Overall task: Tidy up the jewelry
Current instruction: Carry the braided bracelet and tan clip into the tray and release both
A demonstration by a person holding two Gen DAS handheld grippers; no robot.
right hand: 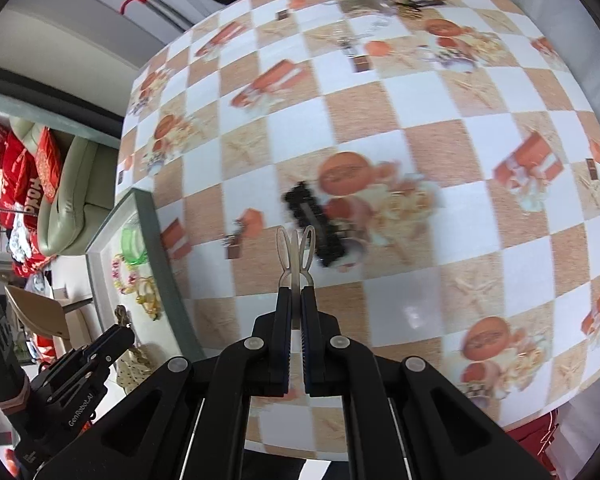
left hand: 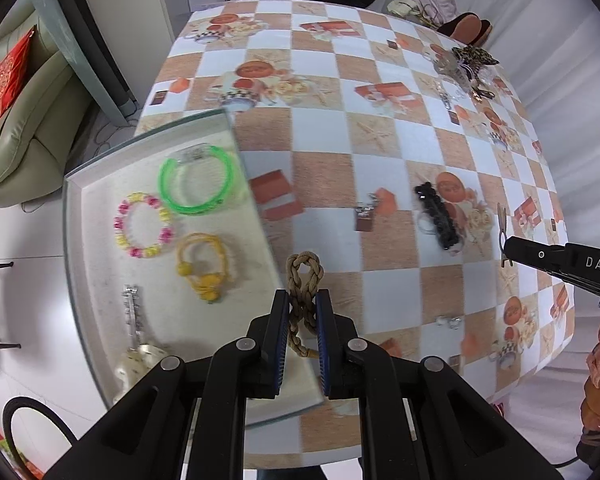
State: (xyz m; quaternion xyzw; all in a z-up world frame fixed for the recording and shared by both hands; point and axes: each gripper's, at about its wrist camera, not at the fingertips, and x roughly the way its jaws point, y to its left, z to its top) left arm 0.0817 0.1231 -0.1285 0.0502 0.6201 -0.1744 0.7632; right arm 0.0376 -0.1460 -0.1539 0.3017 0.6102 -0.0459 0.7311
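My left gripper [left hand: 303,300] is shut on a tan braided rope bracelet [left hand: 304,276], held just above the right rim of a white tray [left hand: 96,264]. In the tray lie a green bangle [left hand: 198,182], a pink and yellow bead bracelet [left hand: 143,225], a yellow hair tie [left hand: 202,266], a silver clip [left hand: 131,312] and a cream bow [left hand: 138,360]. My right gripper [right hand: 296,292] is shut on a thin metal hair clip [right hand: 296,252] above the checked table [right hand: 420,152]. The same gripper [left hand: 510,254] shows at the right edge of the left wrist view.
A black beaded clip [left hand: 438,216] and a small charm [left hand: 366,208] lie mid-table, with two tiny earrings [left hand: 448,321] nearer me. A heap of mixed jewelry [left hand: 464,68] sits at the far right corner. A green sofa [left hand: 24,132] stands beyond the table's left edge.
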